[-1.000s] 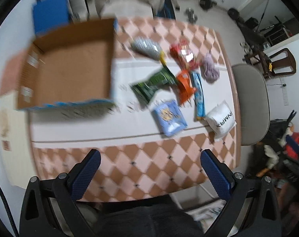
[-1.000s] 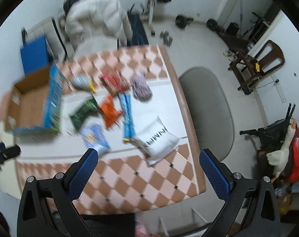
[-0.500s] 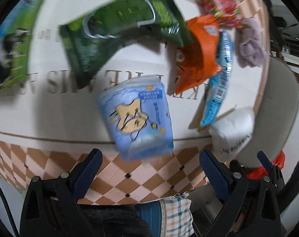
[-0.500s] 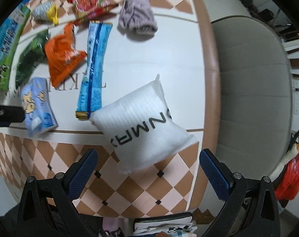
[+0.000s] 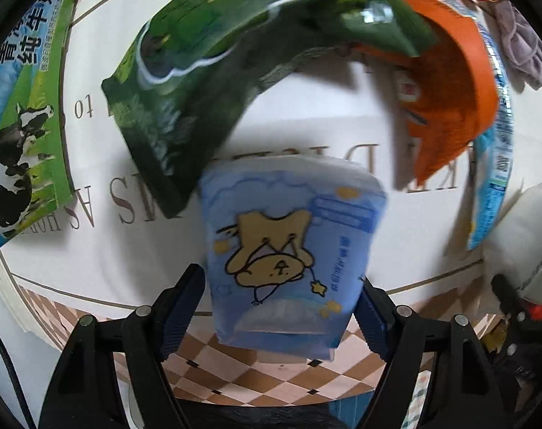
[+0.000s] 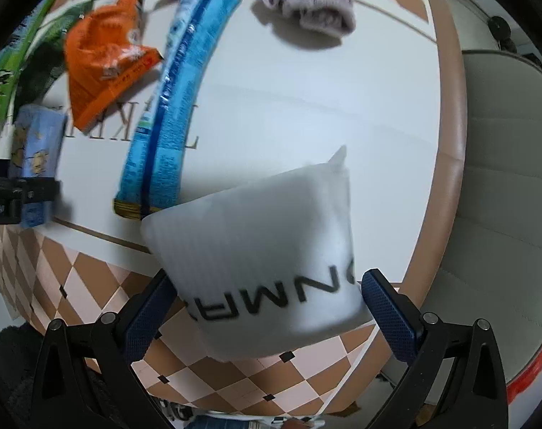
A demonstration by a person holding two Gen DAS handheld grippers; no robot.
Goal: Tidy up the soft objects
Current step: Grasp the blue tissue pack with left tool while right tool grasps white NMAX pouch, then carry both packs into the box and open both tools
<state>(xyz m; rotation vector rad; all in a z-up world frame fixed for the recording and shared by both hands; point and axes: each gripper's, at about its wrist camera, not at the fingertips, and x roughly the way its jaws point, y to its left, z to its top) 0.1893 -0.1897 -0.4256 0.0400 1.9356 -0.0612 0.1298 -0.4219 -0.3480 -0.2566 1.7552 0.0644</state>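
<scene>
A light blue tissue pack with a cartoon bear point(image 5: 289, 250) lies on the table between the fingers of my left gripper point(image 5: 278, 304), whose jaws stand open on either side of it. The same pack shows at the left of the right wrist view point(image 6: 35, 153). A white puffy bag with black letters point(image 6: 267, 261) lies at the table's front edge between the open fingers of my right gripper point(image 6: 267, 307). A grey-lilac cloth point(image 6: 310, 0) lies further back.
A green snack bag point(image 5: 228, 46), an orange bag point(image 5: 446, 82) and a long blue packet point(image 6: 174, 96) lie on the white table centre point(image 6: 306, 107). A milk carton box point(image 5: 20, 89) stands at the left. A beige chair point(image 6: 503, 178) is beside the table's right edge.
Both grippers have moved down close to the table. The left one now straddles the blue tissue pack and has narrowed; the right one now straddles the white bag.
</scene>
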